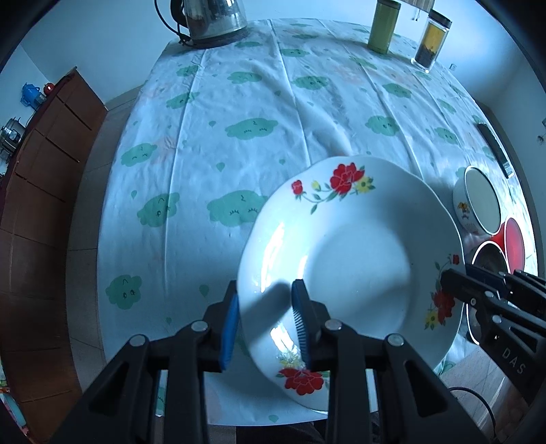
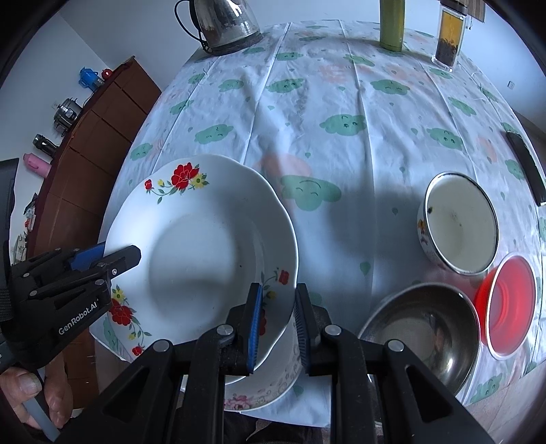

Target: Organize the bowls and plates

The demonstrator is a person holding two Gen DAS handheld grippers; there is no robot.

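- The red-flowered plate (image 2: 204,246) is being carried above the near edge of the tabletop (image 1: 239,112), gripped at opposite sides of its rim by both tools, apparently so the wide, shallow dish stays level.
- The left tool (image 1: 264,321) is closing its blue-padded fingers (image 1: 229,328) across the plate's near-left rim, one pad below and one above, narrowed to about the rim's thickness.
- The right tool (image 2: 278,321) is pinching the plate's right rim in the same way, its fingers drawn in to a narrow gap around the edge.
- A second plate with pink flowers (image 2: 269,386) is lying directly beneath, at the tabletop's near edge; judging from this, the red-flowered plate is being stacked onto it or lifted off it, and which one cannot be told.
- Three bowls are waiting to the right: a white enamel bowl (image 2: 457,222), a steel bowl (image 2: 423,328) and a red bowl (image 2: 510,304), clustered close together and probably due for sorting next.
- A creased cloth printed with green clouds is covering the tabletop; a kettle (image 2: 225,24), a green canister (image 1: 384,27) and a jar of tea (image 1: 430,41) are standing along the far edge, and a dark remote (image 2: 525,167) is lying at the right.
- A brown wooden cabinet (image 1: 44,191) is lining the pale wall at left, holding pots and small items.
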